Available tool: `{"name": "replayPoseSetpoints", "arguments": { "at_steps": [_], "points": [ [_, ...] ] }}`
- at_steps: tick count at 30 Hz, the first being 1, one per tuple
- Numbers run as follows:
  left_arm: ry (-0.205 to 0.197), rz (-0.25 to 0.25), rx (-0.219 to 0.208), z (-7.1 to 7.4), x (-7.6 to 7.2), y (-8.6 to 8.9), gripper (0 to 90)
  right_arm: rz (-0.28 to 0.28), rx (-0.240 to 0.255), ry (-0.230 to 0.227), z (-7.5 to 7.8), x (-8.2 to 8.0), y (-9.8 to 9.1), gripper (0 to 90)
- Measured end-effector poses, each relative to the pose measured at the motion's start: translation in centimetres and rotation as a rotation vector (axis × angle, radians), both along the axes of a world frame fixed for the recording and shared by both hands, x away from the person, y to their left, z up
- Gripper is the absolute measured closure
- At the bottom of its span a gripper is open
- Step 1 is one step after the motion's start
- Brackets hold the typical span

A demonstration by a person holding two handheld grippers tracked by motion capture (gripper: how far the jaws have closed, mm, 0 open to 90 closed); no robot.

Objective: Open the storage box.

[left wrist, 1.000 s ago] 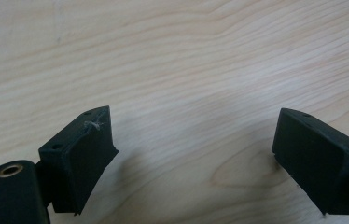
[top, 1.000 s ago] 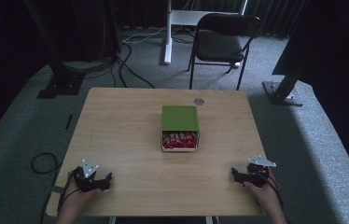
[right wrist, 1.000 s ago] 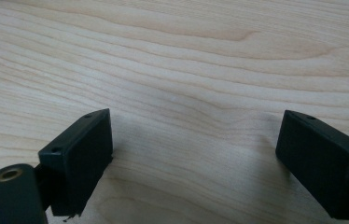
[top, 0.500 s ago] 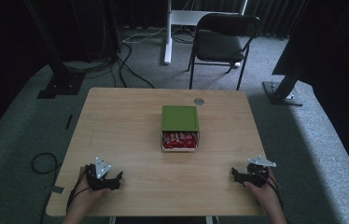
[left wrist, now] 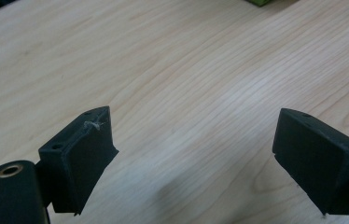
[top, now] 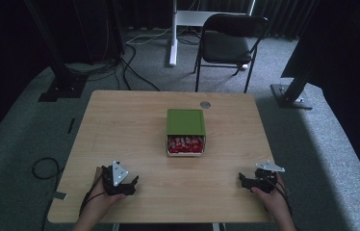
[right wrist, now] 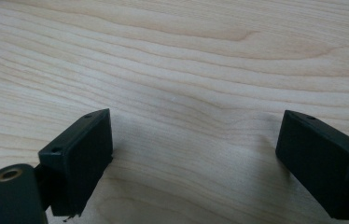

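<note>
High view: box (top: 185, 121) opening toward person

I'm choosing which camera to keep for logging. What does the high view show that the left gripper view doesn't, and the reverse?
High view: the whole green box with red packets at its open near end, a chair, both hands, the right gripper.
Left gripper view: that gripper's two black pads close up, spread apart, nothing between them.
Both: the wooden table, the left gripper and some of the box.
</note>
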State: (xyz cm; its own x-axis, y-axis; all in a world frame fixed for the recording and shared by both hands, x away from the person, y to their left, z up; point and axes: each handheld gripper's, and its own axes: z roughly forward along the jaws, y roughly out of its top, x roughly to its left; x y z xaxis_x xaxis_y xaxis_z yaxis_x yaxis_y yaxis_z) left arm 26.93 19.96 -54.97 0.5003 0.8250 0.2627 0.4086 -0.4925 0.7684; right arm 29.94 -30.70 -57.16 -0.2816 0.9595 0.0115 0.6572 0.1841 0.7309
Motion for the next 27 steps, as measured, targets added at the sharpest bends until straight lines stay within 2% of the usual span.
{"name": "replayPoseSetpoints", "arguments": {
  "at_steps": [5,9,18,27],
  "points": [
    [-0.016,-0.041,0.026,0.1,0.1,-1.2,13.2,0.000,0.000,0.000,0.0,0.0,0.0,10.3],
    [-0.031,-0.066,0.024,0.2,0.2,-2.2,13.2,0.000,0.000,0.000,0.0,0.0,0.0,10.3],
    [-0.056,-0.112,0.066,0.6,0.6,-4.0,13.2,0.000,0.000,0.000,0.0,0.0,0.0,10.3],
    [-0.086,-0.180,0.105,0.7,0.7,-6.1,13.2,-0.001,0.001,0.000,0.0,0.0,0.0,10.4]
  ]
}}
